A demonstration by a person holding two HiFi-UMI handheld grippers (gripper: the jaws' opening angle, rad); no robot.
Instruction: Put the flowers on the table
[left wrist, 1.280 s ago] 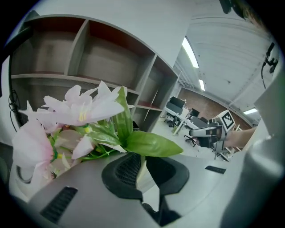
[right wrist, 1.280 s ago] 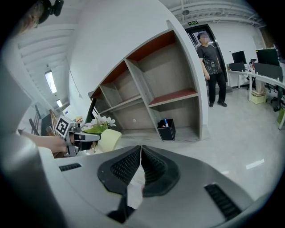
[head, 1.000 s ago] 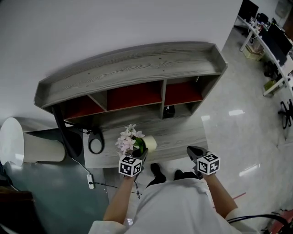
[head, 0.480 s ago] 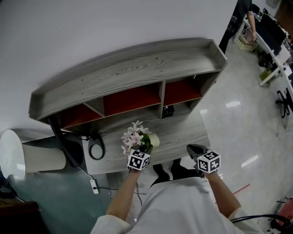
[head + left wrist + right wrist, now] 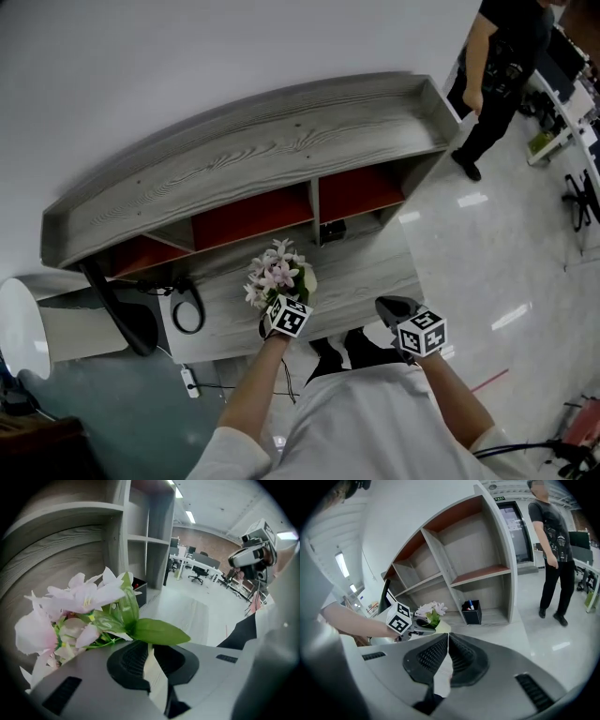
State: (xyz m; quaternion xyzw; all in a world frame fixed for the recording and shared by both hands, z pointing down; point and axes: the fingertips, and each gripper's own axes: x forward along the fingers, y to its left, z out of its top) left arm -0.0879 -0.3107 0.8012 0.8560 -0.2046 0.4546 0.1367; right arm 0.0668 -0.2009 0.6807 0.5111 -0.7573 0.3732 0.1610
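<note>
— One change?
— Left gripper (image 5: 284, 298), pinching the pot (image 5: 307, 280) by its rim, has carried the flowers (image 5: 274, 273) inward over the desk (image 5: 366, 272), nearly ready to set down. Right gripper (image 5: 388, 305) has its jaws pressed together, empty.

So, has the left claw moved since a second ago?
Yes: the left claw carried the flowers forward over the table, nearer the black box.

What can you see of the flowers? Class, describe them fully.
The flowers are a small bunch of pale pink blossoms with glossy green leaves, set in a cream pot. The left tongs are shut on the pot's rim, holding it over the grey wooden desk; whether it rests there is unclear.
</note>
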